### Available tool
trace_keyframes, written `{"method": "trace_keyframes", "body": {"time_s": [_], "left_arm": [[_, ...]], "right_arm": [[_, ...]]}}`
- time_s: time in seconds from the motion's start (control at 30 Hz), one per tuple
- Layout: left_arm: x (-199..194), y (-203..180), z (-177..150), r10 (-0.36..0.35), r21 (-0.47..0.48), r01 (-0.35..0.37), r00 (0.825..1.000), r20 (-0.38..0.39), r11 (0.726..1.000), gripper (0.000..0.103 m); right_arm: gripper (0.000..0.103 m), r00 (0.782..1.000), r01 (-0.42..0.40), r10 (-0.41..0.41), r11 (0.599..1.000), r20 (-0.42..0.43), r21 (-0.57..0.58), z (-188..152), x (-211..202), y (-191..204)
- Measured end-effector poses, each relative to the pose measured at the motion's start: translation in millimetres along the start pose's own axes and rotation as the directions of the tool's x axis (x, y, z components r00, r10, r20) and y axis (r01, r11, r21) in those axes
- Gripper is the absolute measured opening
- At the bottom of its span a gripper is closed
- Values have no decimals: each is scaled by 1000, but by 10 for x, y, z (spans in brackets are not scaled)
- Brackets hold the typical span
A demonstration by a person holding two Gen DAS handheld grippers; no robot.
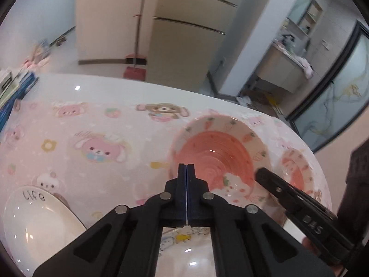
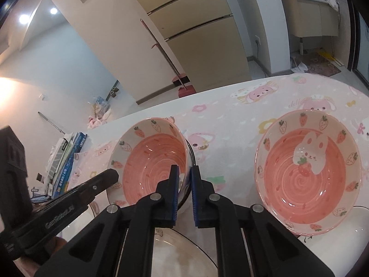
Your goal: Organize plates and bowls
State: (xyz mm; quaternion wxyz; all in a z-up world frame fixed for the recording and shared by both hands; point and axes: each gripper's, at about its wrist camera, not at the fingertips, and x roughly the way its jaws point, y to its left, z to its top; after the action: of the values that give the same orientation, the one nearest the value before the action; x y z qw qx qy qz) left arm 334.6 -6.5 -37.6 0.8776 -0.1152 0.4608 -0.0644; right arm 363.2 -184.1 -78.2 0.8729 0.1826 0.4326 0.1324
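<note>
Pinching a glossy round pink bowl's [image 2: 147, 161] rim, right hand-held gripper [image 2: 184, 180]; left hand-held gripper [image 1: 186, 175] closed, empty

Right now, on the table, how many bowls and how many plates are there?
Bowls: 2
Plates: 3
Total: 5

Glossy glazed ceramic bowls [image 2: 306, 173] (ridged inside), soft printed tablecloth [image 1: 92, 138]
</note>
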Motion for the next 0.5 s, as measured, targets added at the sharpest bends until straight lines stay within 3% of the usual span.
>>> {"method": "trace_keyframes", "body": {"time_s": [0.17,0.3,0.5], "left_arm": [[-78,-32,14,31,16,-32,998,46,999,0],[-118,-45,3,77,32,-79,994,73,996,48],[-114,9,12,91,16,-92,993,71,996,58]], "right_arm": [[11,1000,-11,11,1000,-4,-2,14,11,-28],[12,1000,-27,27,1000,-14,-1,20,14,-52],[13,1000,13,-13,1000,-12,-20,34,5,-33]]}}
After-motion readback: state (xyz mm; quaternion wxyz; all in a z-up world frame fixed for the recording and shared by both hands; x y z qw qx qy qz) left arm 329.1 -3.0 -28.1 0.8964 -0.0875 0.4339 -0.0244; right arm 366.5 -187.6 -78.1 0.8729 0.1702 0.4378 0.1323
